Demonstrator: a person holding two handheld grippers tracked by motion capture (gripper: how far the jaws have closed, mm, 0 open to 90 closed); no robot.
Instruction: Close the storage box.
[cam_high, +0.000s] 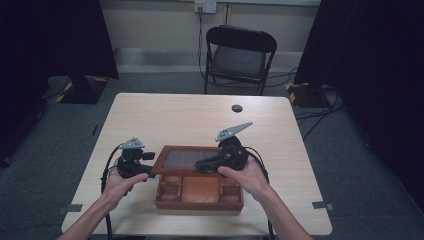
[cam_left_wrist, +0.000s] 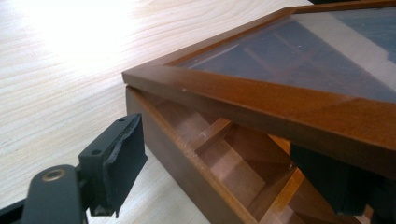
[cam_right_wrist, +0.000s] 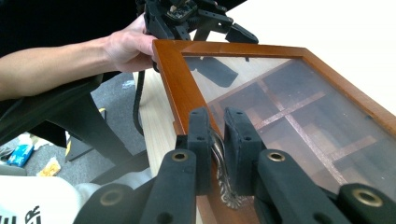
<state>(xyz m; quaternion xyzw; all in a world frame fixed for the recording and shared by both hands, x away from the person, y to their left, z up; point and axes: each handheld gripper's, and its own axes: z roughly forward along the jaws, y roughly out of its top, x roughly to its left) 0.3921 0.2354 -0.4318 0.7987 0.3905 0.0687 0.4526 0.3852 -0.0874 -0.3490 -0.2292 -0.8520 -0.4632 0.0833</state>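
Right gripper clamped on the small metal latch at the front edge of the glass-paned brown wooden lid, half-raised over the compartmented wooden box; left gripper wide, straddling the lid's left corner, hinge on far side

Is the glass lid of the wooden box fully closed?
No, the glass lid is raised, leaving a gap above the wooden box with its compartments visible underneath.

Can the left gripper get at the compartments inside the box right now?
Probably yes. The lid is raised, held by the right gripper on its metal clasp, and the left gripper sits open at the box side, straddling its wall.
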